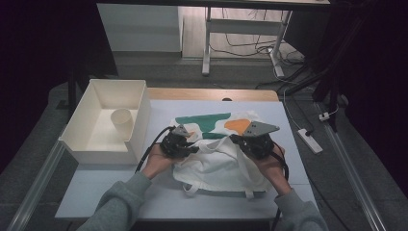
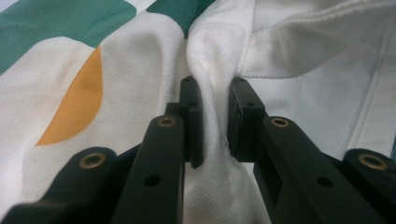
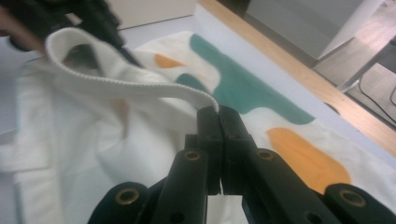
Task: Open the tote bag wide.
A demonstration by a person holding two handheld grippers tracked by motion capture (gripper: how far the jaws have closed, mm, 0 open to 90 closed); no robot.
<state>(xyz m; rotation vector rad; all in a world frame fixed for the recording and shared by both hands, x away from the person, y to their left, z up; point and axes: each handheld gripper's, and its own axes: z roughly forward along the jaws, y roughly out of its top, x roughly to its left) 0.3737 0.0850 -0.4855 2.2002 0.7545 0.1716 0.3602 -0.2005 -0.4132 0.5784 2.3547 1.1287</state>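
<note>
A white cloth tote bag [image 1: 216, 166] with green and orange patches lies on the pale table [image 1: 106, 192]. My left gripper [image 1: 193, 148] sits at the bag's left side. In the left gripper view its jaws [image 2: 215, 116] pinch a raised fold of the white cloth [image 2: 303, 93]. My right gripper [image 1: 236, 140] is at the bag's right side. In the right gripper view it [image 3: 218, 112] is shut on the bag's stitched rim [image 3: 116, 84], which is lifted and stretches away to the other gripper [image 3: 70, 18] at the top left. The bag's mouth gapes between the two grippers.
A white open box [image 1: 139, 120] stands at the table's left with a paper cup [image 1: 121, 122] inside. The bag's handles [image 1: 192, 188] trail toward the near edge. A wooden strip [image 1: 211, 94] runs along the far edge. A power strip [image 1: 309, 139] lies on the floor at the right.
</note>
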